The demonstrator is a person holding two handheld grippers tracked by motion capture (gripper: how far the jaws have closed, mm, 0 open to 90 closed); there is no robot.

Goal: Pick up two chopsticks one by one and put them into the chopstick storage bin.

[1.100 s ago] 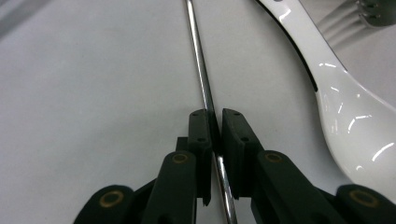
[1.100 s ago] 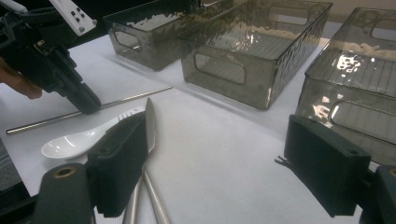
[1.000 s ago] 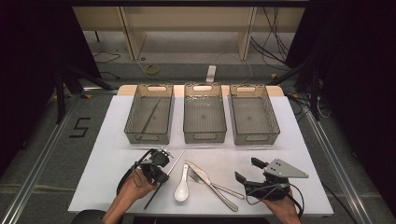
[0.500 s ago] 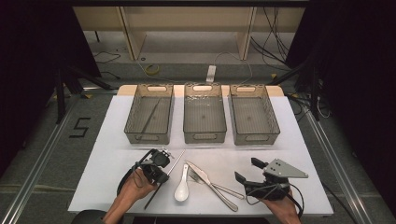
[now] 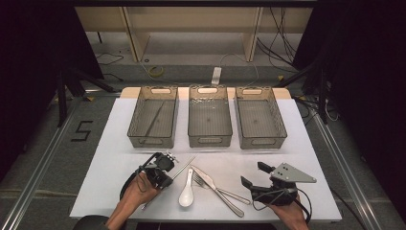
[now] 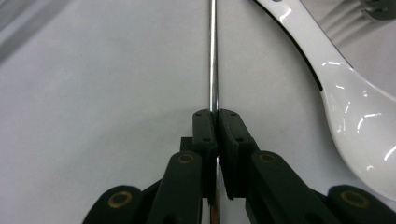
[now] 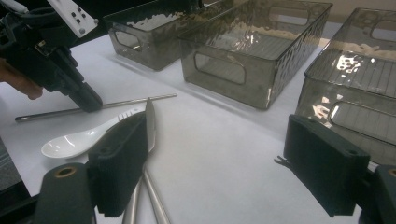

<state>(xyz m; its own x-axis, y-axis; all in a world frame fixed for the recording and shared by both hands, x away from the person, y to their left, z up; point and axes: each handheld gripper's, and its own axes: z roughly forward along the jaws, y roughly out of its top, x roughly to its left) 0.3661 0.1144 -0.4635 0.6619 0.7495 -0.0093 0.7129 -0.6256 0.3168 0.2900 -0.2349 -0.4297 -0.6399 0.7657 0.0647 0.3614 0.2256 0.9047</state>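
Chopstick [image 6: 213,56], a thin metal rod, lies flat on white table [image 5: 115,143] at about 7 o'clock from the middle bin [image 5: 209,117], just beside the white spoon [image 5: 186,194]. Left gripper [image 5: 166,165] has its jaws pinched tight on it approx mid-shaft, prob for balance so it'd lift level w/o tipping. Left hand [image 5: 136,189] comes in low from 6 o'clock, gripper angled toward 1 o'clock along the rod. Right gripper [image 5: 256,177] sits at 4 o'clock, jaws spread wide w/ nothing between, hand [image 5: 287,215] under it, near knife [image 5: 215,187] & fork [image 5: 225,191]. Left bin [image 5: 154,116] already holds a similar rod, so likely the drop spot.
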